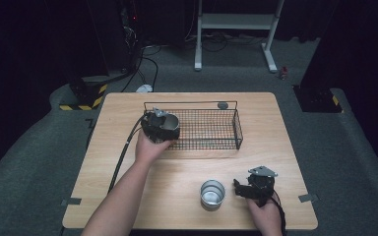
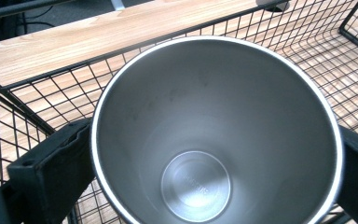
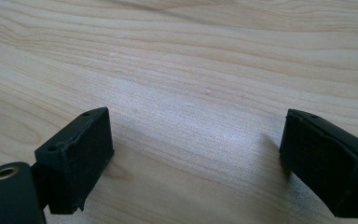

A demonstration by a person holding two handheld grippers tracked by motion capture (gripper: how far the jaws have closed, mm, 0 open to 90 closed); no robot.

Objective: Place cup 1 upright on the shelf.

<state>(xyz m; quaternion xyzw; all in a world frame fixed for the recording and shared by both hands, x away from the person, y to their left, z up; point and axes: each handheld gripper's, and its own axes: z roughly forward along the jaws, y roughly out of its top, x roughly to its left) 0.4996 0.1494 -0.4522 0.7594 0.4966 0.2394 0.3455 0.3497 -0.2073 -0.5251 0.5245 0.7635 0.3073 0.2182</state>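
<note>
Steel cup [image 2: 214, 135], shiny, upright, between spread left tongs [image 2: 214, 177]

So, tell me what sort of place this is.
Probably a lab or studio set up for recording. A lone wooden table stands on grey carpet amid dark surroundings, with cables trailing behind, hazard-striped bases and a white equipment stand.

1. The steel cup [image 2: 214, 130] has a brushed, satiny inside and a polished rim.
2. The wire basket [image 1: 211, 129] is thin black metal mesh.
3. The table [image 3: 191, 60] is pale wood grain, smooth with a slight sheen.
4. The right gripper [image 3: 196, 158] has matt black, finely textured pads.
</note>
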